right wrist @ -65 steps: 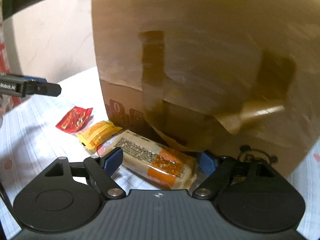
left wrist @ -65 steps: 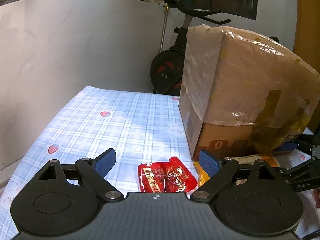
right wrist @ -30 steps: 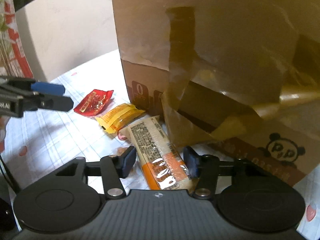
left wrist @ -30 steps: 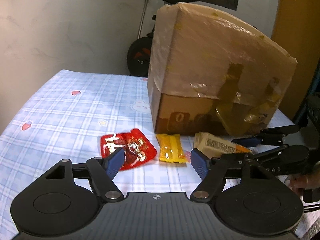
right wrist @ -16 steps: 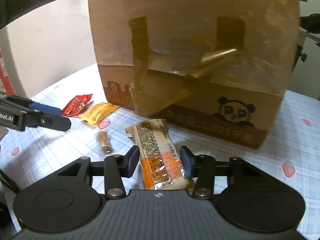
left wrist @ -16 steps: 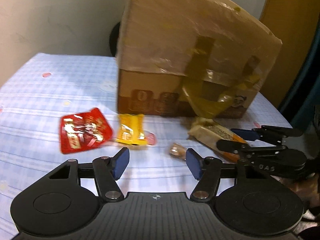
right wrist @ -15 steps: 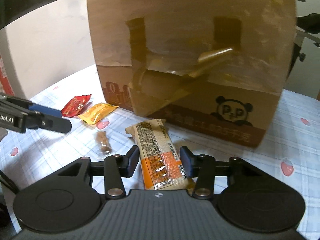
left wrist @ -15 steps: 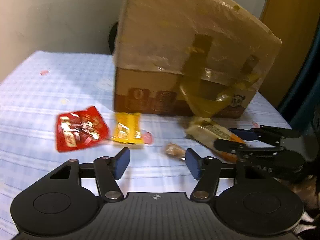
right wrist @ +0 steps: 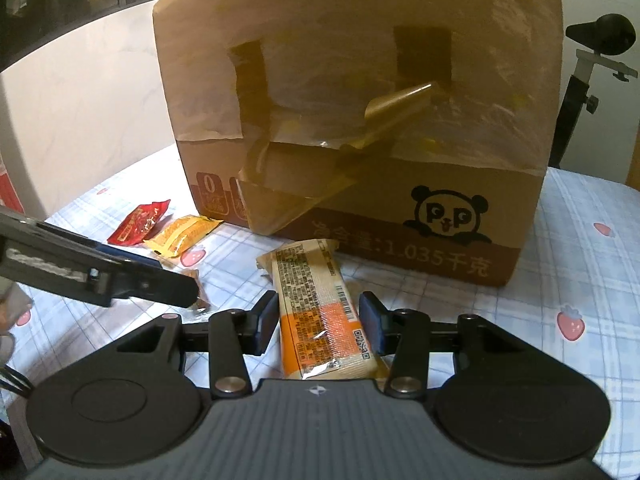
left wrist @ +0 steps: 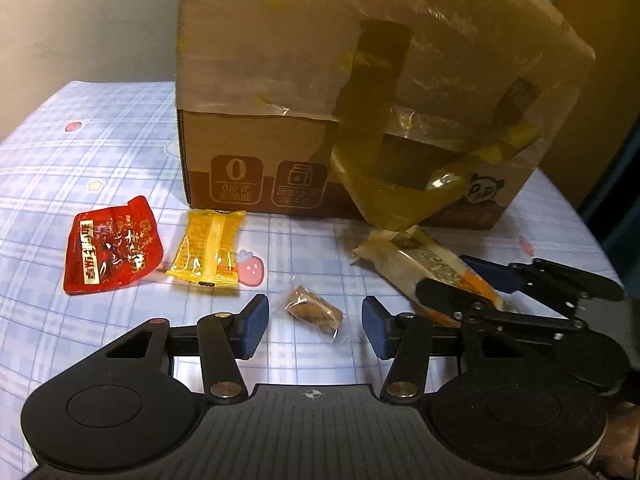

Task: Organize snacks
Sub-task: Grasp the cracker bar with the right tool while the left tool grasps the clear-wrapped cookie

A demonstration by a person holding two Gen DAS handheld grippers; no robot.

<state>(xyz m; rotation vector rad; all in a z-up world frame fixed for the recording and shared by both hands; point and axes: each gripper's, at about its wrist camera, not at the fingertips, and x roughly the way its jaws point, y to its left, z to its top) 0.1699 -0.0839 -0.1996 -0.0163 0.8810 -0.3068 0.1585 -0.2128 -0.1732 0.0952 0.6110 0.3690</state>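
Jaws of the left gripper [left wrist: 315,326] have just been closing yet stand apart around the small brown snack [left wrist: 313,310] on the counter [left wrist: 48,184]; lower further, then squeeze gently. Right gripper [right wrist: 318,322] jaws bracket the orange bar [right wrist: 320,312], seemingly not yet pressing.

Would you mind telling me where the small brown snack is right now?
In the left wrist view, the small brown snack lies on the tablecloth between the left gripper fingers, untouched, right of the yellow packet.

Dim, warm indoor light; soft focus, fisheye bending at the edges, glare on the box's tape [left wrist: 436,184].
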